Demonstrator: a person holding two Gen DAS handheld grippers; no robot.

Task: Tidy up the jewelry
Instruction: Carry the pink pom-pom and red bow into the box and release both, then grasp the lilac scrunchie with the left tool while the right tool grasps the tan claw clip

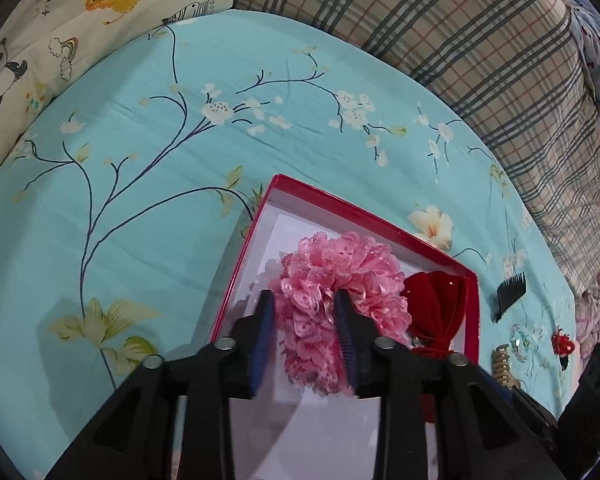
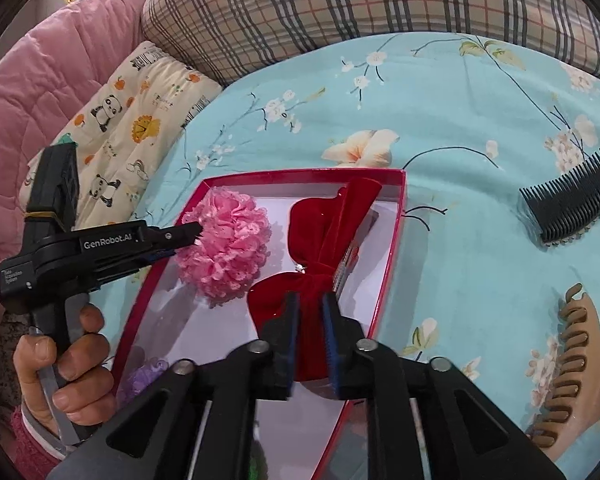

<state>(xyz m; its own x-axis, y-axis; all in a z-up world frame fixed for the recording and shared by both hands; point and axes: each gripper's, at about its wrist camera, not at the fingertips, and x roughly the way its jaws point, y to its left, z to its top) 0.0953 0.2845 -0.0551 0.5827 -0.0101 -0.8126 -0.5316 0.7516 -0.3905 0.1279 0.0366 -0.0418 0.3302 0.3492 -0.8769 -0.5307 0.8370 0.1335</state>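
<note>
A turquoise floral bedsheet (image 1: 148, 168) carried the red box (image 2: 396, 216). Inside the box, the left tool (image 1: 305, 316) gripped the pink scrunchie (image 1: 336, 280); the right tool (image 2: 310, 320) clamped the red velvet bow (image 2: 320, 240) beside it.

Left gripper (image 1: 304, 320): jaws part way apart, closed around one side of the pink scrunchie (image 1: 336, 300), one finger through its middle hole.
Pink scrunchie: frilly ring, over the white floor of the red box (image 1: 256, 236).
Red bow (image 1: 436, 308): velvet, in the box, touching the scrunchie's right side.
Red box: open, lying on the bed (image 1: 160, 160) with its blue flowered sheet.
Black comb (image 1: 510, 290): on the sheet, right of the box.
Clear hair tie (image 1: 520, 340): near the comb, nearer the camera.
Tan claw clip (image 1: 502, 364): just right of the box, partly hidden.
Pillows: a cartoon-print pillow (image 1: 80, 12) far left, a plaid pillow (image 1: 480, 48) far right.
</note>
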